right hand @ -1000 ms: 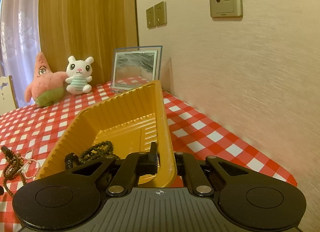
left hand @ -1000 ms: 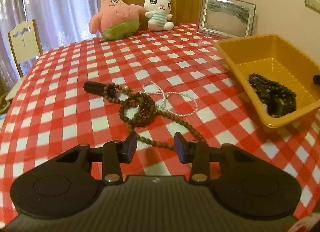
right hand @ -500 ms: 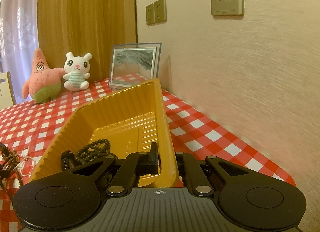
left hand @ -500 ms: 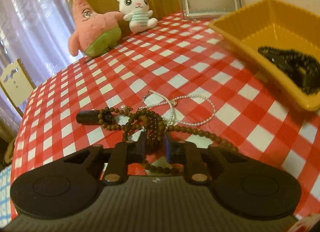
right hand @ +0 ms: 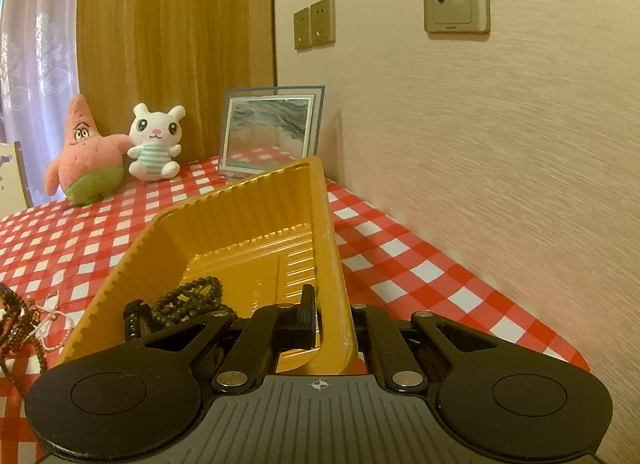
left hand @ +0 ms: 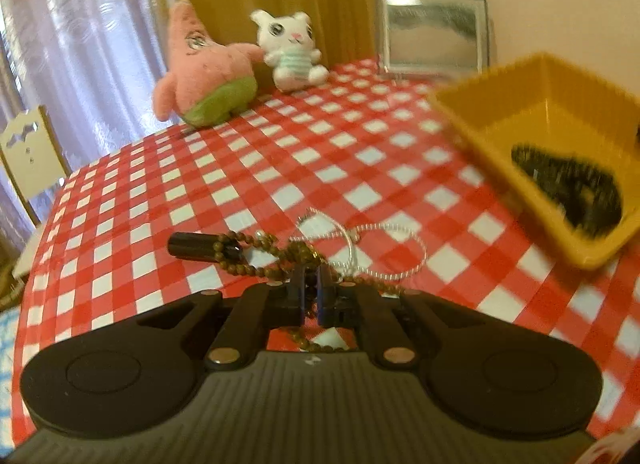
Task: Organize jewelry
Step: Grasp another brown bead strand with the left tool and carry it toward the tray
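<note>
My left gripper (left hand: pixel 311 276) is low over the red-checked cloth. Its jaws are closing tight on a strand of the brown bead necklace (left hand: pixel 256 242), and the pads press on the beads. The necklace's black cylinder end (left hand: pixel 200 247) lies to the left. A thin pearl chain (left hand: pixel 400 229) is tangled with it on the right. The yellow tray (left hand: pixel 480 144) stands at the right with a black bead bracelet (left hand: pixel 572 192) inside. My right gripper (right hand: pixel 332 304) is shut on the near wall of the yellow tray (right hand: pixel 240 216). The black beads (right hand: pixel 192 296) lie just left of it.
A pink star plush (left hand: pixel 204 68), a white bunny plush (left hand: pixel 290 48) and a framed picture (left hand: pixel 434 32) stand at the table's far edge. A pale chair (left hand: pixel 28 156) is off the left side. The wall (right hand: pixel 480 144) runs close along the tray's right.
My left gripper moved forward over the brown beads and its jaws closed on a strand. The left view has rolled and swung, so the tray sits further right. The right gripper kept still.
</note>
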